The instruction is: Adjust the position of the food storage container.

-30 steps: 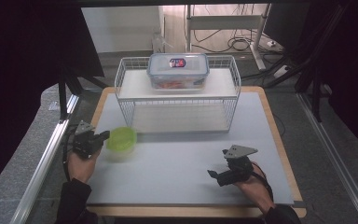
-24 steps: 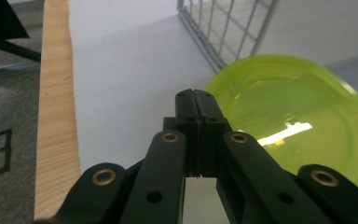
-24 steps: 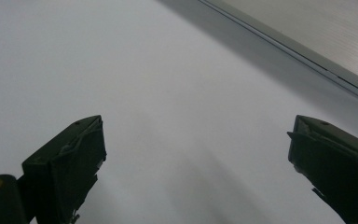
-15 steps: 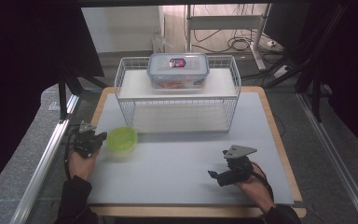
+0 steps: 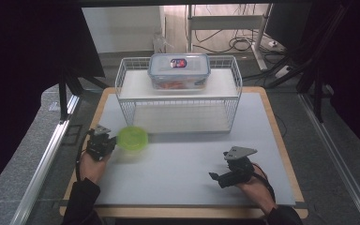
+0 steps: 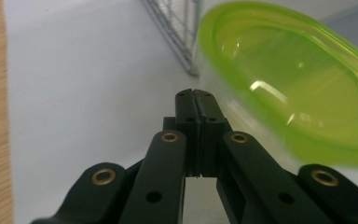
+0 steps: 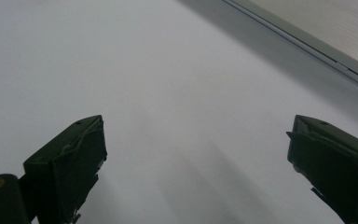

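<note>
High view: left gripper (image 5: 108, 142) sits at the table's left side w/ a lime-green plastic bowl (image 5: 133, 139) just beside its tip. Vs a sec ago the bowl looks shifted a bit toward the wire rack (image 5: 178, 101) and blurred, so it's prob. moving right now; the right gripper (image 5: 222, 177) hasn't budged, resting low on the grey mat (image 5: 178, 164) near the front edge. My read: the left hand has begun carrying or nudging the bowl, early in the job. A clear lidded food container (image 5: 179, 70) sits on the rack's top shelf; the lower shelf looks free. Room: wide bare mat between the two hands; the rack's front-left leg is near the bowl, and the mat's left edge and wooden border are close behind the left hand. Left gripper view: jaws pressed fully together, tips meeting, w/ no gap I can see; the bowl (image 6: 298, 88) is right of and beyond the tips, tilted and smeared by motion. Can't tell whether its rim is pinched or only resting against the jaw side, since nothing green shows between the tips. Rack wire (image 6: 177, 32) stands just behind the bowl, so a wide swing could clip it. Right gripper view: jaws spread wide, nothing between them, bare mat (image 7: 177, 93) ahead and a table edge strip (image 7: 307, 44) at upper right.
</note>
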`<act>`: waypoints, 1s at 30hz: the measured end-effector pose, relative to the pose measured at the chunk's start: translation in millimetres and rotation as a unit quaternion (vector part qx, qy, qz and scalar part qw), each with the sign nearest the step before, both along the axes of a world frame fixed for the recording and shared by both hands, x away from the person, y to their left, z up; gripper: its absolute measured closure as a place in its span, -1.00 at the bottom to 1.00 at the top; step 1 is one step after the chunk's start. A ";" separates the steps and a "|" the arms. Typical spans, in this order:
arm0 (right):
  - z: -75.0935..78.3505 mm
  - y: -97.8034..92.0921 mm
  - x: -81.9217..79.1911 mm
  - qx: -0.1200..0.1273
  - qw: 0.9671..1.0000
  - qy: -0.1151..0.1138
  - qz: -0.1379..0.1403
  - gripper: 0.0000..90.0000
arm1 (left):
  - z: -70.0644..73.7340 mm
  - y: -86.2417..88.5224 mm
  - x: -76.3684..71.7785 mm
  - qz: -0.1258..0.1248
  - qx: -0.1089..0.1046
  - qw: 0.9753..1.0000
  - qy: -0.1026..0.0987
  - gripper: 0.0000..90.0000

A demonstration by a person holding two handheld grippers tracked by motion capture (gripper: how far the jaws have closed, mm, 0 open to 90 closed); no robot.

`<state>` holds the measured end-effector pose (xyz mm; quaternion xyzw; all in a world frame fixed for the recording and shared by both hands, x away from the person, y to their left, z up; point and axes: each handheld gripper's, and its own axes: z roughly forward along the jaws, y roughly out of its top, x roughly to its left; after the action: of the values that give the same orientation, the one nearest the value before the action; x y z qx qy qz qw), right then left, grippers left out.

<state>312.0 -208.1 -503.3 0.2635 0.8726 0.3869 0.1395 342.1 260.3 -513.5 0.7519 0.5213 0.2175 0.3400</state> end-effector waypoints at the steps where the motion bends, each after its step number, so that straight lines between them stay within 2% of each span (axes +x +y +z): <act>1: -0.1 0.1 -0.1 -0.001 1.000 0.001 0.000 -0.91 | -0.3 -1.9 0.4 -0.003 0.001 1.000 0.002 1.00; 4: -0.4 0.3 -0.1 -0.002 1.000 0.002 0.002 -0.91 | -3.2 -2.9 2.3 0.000 0.009 1.000 0.010 0.99; 11: -1.6 1.0 -0.1 -0.005 1.000 0.005 0.005 -0.91 | -10.3 11.8 6.4 0.018 -0.009 1.000 0.020 0.97; 12: -2.1 1.3 0.0 -0.007 1.000 0.005 0.005 -0.91 | -14.0 15.3 8.7 0.013 -0.022 0.999 0.020 0.97; 15: -2.5 1.7 -0.1 -0.008 1.000 0.006 0.006 -0.91 | -18.1 17.9 11.8 0.009 -0.030 0.999 0.021 0.95; 18: -3.0 2.1 -0.2 -0.010 1.000 0.007 0.006 -0.90 | -23.9 18.9 15.5 -0.010 -0.035 0.999 0.025 0.92; 21: -3.4 2.3 -0.2 -0.011 1.000 0.008 0.007 -0.90 | -23.4 15.5 15.2 -0.023 -0.026 0.999 0.024 0.95; 23: -3.4 2.2 -0.2 -0.012 1.000 0.008 0.006 -0.90 | -21.4 11.6 14.2 -0.029 -0.032 0.999 0.020 0.97; 25: -3.5 2.2 -0.2 -0.012 1.000 0.008 0.007 -0.90 | -20.6 8.7 13.9 -0.034 -0.028 0.999 0.021 0.98; 30: -3.5 2.1 -0.2 -0.013 1.000 0.008 0.006 -0.90 | -21.8 -7.8 14.0 -0.059 -0.013 0.998 0.033 0.99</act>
<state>311.8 -206.0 -506.8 0.2592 0.8802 0.3746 0.1331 356.1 252.5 -535.3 0.7837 0.4895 0.1652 0.3448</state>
